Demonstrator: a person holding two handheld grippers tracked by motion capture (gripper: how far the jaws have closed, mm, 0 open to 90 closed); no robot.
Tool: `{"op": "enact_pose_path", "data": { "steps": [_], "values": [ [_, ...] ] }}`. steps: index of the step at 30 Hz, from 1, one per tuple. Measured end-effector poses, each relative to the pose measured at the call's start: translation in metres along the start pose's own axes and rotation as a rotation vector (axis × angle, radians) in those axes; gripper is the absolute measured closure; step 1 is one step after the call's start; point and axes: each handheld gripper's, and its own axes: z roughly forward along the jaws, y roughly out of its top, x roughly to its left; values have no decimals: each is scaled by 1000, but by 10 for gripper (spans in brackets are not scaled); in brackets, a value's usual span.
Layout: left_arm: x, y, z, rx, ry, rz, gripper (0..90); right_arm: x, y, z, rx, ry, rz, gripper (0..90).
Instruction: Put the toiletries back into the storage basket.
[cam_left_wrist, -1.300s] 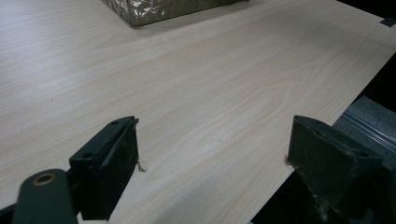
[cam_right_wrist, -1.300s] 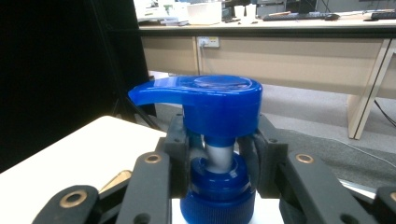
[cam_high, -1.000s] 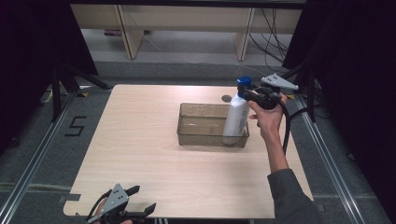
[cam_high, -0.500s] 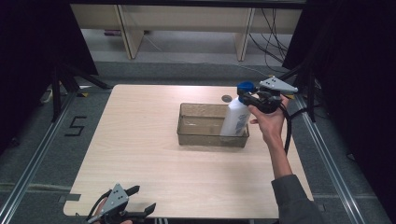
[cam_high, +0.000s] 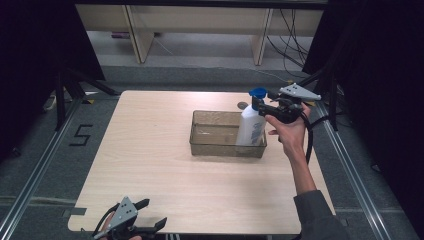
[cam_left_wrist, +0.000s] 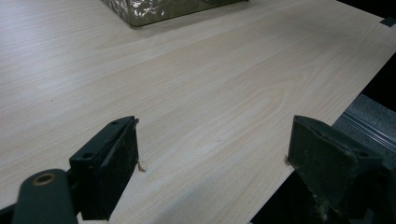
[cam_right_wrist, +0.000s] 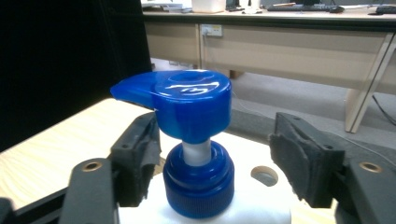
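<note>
A: Nearest the camera in the high view, at about 7 o'clock on the pale wooden table (cam_high: 150, 165), lies the left gripper (cam_high: 150, 215). How do its jaws stand?

B: Spread wide, with nothing between them; the left gripper view shows bare tabletop under the pads. It is well apart from the work.

A: And farther off, at about 2 o'clock?

B: The white plastic pump bottle with a blue dispenser head (cam_high: 251, 125) stands upright in the right end of the clear rectangular plastic tray (cam_high: 210, 147). The right gripper (cam_high: 261, 106) sits at its neck. In the right gripper view the jaws stand apart on either side of the blue collar (cam_right_wrist: 198, 179), the left pad just beside it, the right pad clear of it.

A: What could go wrong from here?

B: Probably a tip. The bottle is tall, and one pad arriving first could push it over toward the tray wall. The spout (cam_right_wrist: 135, 89) overhangs the left pad, so a lift could snag it. Beyond lies a round hole in the table (cam_right_wrist: 264, 175).
</note>
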Motion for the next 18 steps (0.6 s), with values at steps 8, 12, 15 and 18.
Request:
{"op": "enact_pose_path", "data": {
  "steps": [8,12,15,18],
  "values": [
    [0,0,0,1,1,-3,155,-5,-5,-10,8,22,38,267],
    [0,0,0,-2,1,-2,155,-3,-6,-14,-9,26,49,266],
    [0,0,0,-1,-3,-1,155,0,-7,-18,-9,38,52,266],
    [0,0,0,0,-3,-2,155,2,-7,-21,-11,42,55,266]
  ]
}}
